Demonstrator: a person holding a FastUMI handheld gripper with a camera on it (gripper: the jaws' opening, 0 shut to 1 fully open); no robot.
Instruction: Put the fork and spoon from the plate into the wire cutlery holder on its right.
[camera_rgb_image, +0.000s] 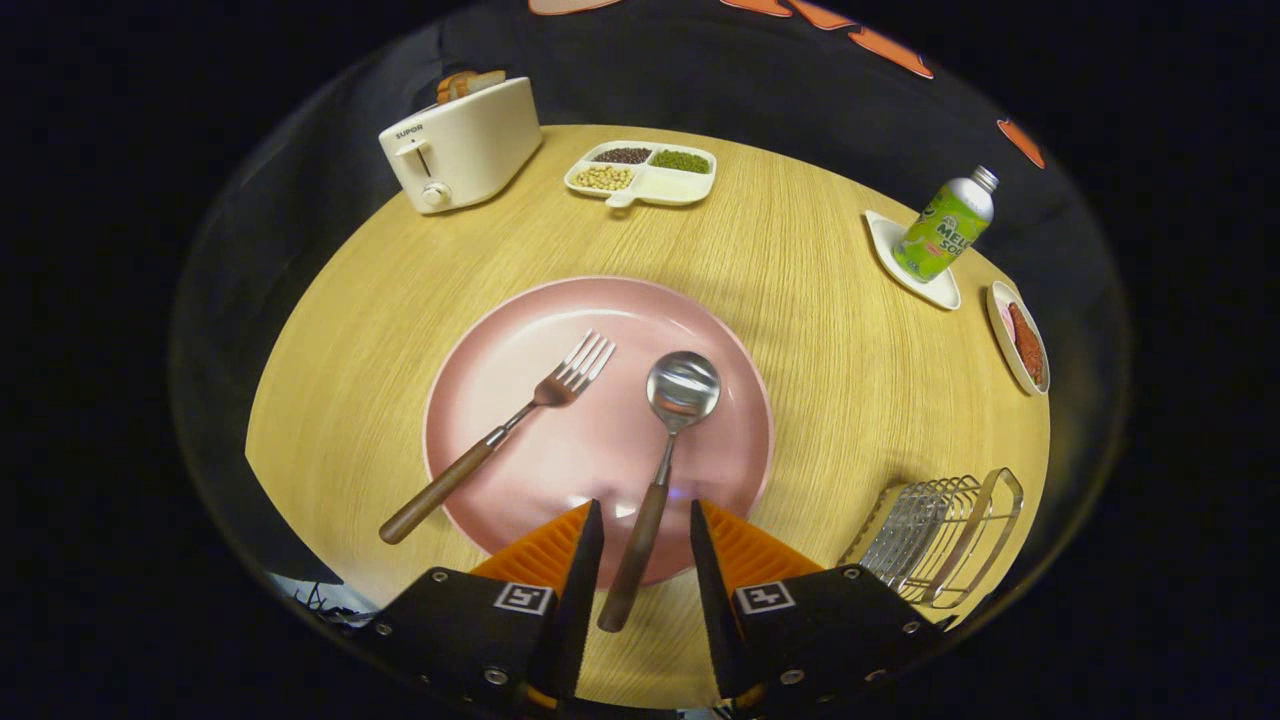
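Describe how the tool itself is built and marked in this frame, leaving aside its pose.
The tool has two wedge-shaped fingers with ridged outer faces, tapering toward the tips. Each sits on a black, angular mounting block fixed with small silver screws. Each block carries a square black-and-white fiducial tag. No cables, sleeve or hand can be seen.

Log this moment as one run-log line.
hand-held gripper: open, straddling spoon handle | fork: on plate | holder: right of plate, nothing in it | step: grasp not yet made
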